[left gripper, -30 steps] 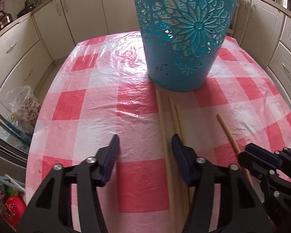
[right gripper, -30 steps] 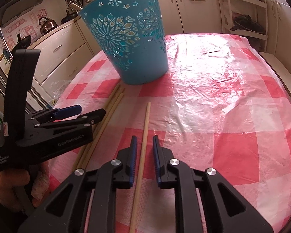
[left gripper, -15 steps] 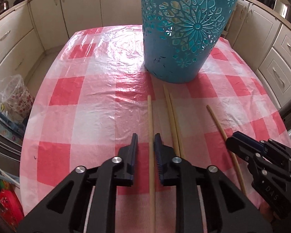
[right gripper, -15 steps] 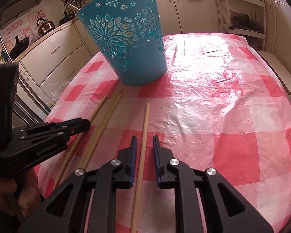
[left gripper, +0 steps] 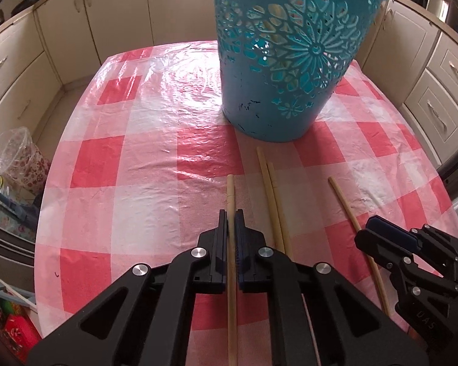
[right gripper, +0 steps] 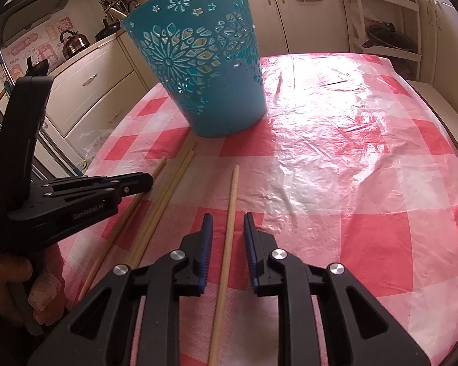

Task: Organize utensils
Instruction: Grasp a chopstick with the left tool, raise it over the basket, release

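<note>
Through my left wrist camera, my left gripper [left gripper: 231, 213] had its pads pinched tight on one chopstick [left gripper: 230, 195], whose far end pointed toward the blue basket [left gripper: 287, 70] standing upright on the checked tablecloth [left gripper: 131, 164]. Two more chopsticks [left gripper: 274, 195] lay touching each other just to its right, and a fourth [left gripper: 348, 210] ran under my right gripper [left gripper: 381, 238]. None had reached the basket as far as I could see, though its inside was hidden.

Through my right wrist camera, my right gripper [right gripper: 227, 222] straddled that fourth chopstick [right gripper: 232, 207] with its jaws easing apart, narrow, the pads clear of the wood on both sides. The stick lay flat on the cloth. I judged the task barely begun: one stick gripped, three left on the table, all four yet to go into the basket [right gripper: 204, 70].
</note>
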`<state>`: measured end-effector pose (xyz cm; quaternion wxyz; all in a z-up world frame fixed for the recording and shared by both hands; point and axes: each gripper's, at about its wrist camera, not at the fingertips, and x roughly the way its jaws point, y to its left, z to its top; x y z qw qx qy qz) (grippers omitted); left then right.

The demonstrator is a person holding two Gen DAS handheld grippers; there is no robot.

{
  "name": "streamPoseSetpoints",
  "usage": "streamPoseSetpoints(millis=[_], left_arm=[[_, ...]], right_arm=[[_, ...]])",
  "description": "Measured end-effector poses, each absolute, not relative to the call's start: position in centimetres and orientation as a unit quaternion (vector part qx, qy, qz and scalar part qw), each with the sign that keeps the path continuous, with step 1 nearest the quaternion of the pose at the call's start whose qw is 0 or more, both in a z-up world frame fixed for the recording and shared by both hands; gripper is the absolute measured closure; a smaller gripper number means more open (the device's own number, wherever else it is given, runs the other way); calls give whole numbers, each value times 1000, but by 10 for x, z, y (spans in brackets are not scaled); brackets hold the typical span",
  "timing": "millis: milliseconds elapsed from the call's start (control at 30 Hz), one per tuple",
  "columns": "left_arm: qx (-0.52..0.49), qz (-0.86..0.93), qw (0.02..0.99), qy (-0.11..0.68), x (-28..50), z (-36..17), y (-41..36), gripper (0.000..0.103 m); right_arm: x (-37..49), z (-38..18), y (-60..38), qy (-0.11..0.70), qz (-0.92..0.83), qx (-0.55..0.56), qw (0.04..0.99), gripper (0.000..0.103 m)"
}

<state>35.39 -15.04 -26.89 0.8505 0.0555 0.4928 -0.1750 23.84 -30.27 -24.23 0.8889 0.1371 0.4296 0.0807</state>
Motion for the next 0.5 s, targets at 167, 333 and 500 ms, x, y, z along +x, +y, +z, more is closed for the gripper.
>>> streamPoseSetpoints(millis=[167,333,500], left_arm=[[-32,-170,881,439,351,-222,-110,98],[-106,-188,920,328,347,-138,-82,98],[-148,-207,940,229,356,-72,-94,98]], right_arm=[[238,-242,-302,429,82,137,889,80],[238,-242,-300,428,82,133,890,79],[238,-242,-299,428,81,130,891,78]])
